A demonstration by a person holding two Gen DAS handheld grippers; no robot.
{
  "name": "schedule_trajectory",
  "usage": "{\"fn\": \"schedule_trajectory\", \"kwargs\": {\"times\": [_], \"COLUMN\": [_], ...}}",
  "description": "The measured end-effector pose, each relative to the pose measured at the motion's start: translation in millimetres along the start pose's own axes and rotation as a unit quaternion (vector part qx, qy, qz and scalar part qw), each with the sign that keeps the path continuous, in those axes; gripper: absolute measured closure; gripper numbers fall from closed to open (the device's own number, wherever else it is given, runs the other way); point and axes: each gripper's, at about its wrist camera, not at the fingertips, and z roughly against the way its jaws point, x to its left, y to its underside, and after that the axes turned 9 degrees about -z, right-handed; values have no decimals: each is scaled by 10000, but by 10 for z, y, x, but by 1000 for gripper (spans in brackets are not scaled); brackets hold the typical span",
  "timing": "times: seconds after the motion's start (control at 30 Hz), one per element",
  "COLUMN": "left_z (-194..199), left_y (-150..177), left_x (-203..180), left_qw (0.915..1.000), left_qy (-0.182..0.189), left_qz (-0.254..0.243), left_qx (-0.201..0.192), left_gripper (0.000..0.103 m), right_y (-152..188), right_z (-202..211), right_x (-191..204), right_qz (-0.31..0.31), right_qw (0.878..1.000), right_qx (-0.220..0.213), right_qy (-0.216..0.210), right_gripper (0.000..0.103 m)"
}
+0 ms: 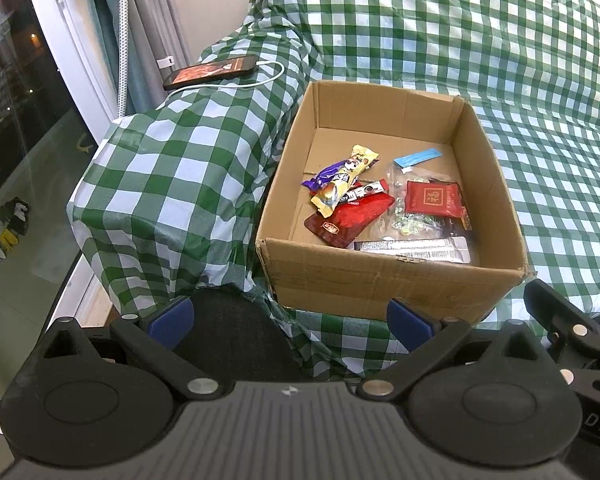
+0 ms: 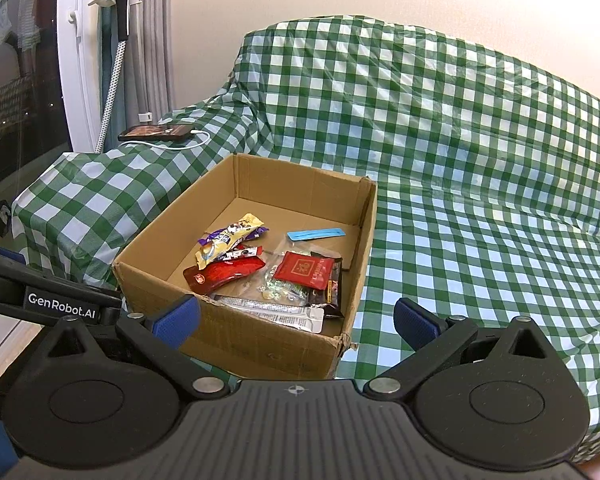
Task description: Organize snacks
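An open cardboard box (image 1: 384,276) (image 2: 260,344) rests on a sofa draped in green-and-white checked cloth. Inside lie several snacks: a yellow and purple wrapper (image 1: 342,178) (image 2: 230,238), a red pouch (image 1: 350,216) (image 2: 224,274), a red square packet (image 1: 432,198) (image 2: 306,270), a clear bag of small sweets (image 1: 410,224) (image 2: 280,290), a silver sachet (image 1: 416,248) (image 2: 276,312) and a blue strip (image 1: 418,157) (image 2: 316,234). My left gripper (image 1: 290,322) is open, below the box's near wall, holding nothing. My right gripper (image 2: 296,322) is open too, in front of the box's near corner, and empty.
A phone (image 1: 212,71) (image 2: 156,132) on a white cable lies on the sofa's armrest (image 1: 168,168), left of the box. A glass door and a garment steamer (image 2: 118,8) stand further left. The left gripper's body (image 2: 48,300) shows at the right wrist view's left edge. Bare checked seat (image 2: 480,260) spreads right of the box.
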Motion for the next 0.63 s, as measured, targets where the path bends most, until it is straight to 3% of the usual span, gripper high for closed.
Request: {"fn": "schedule_trajectory", "kwargs": {"times": [0.63], "left_z": [-39], "left_y": [6], "left_x": [41], "left_qw": [9998], "left_qy": [-155], "left_qz": [72], "left_qx": [60], "left_gripper": [0], "right_y": [36], "right_z": [-2], "right_x": [36], "right_qz": [15], "right_qw": [10000], "right_qx": [23], "right_qy": [-21], "right_gripper": [0]}}
